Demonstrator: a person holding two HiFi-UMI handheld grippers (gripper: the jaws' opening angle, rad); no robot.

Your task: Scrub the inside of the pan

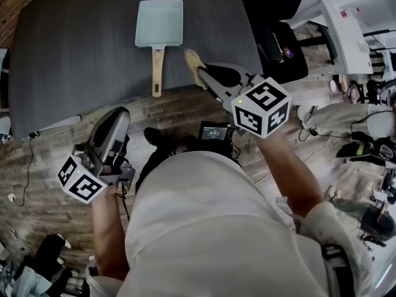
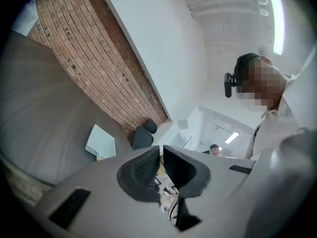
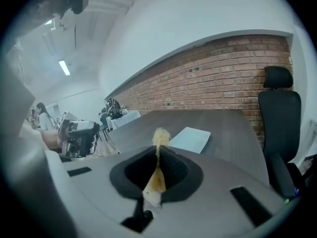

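Note:
A pale blue square pan [image 1: 159, 22] with a wooden handle [image 1: 157, 70] lies on the dark grey table [image 1: 74, 54], handle toward me. My right gripper [image 1: 202, 74] hovers at the table's front edge, just right of the handle, shut on a yellow sponge [image 1: 193, 59] that sticks out past its tips. The right gripper view shows the sponge [image 3: 159, 137] pinched between the jaws and the pan [image 3: 189, 139] ahead. My left gripper [image 1: 119, 116] hangs over the wooden floor, below the table edge, shut and empty. The left gripper view shows the pan [image 2: 100, 142] far off.
A black office chair [image 1: 281, 51] stands at the table's right end, with white equipment [image 1: 334, 23] beyond it. Cables and gear litter the floor [image 1: 346, 147] on the right. A brick wall [image 3: 233, 78] runs behind the table. A small screen [image 1: 215, 132] sits at my waist.

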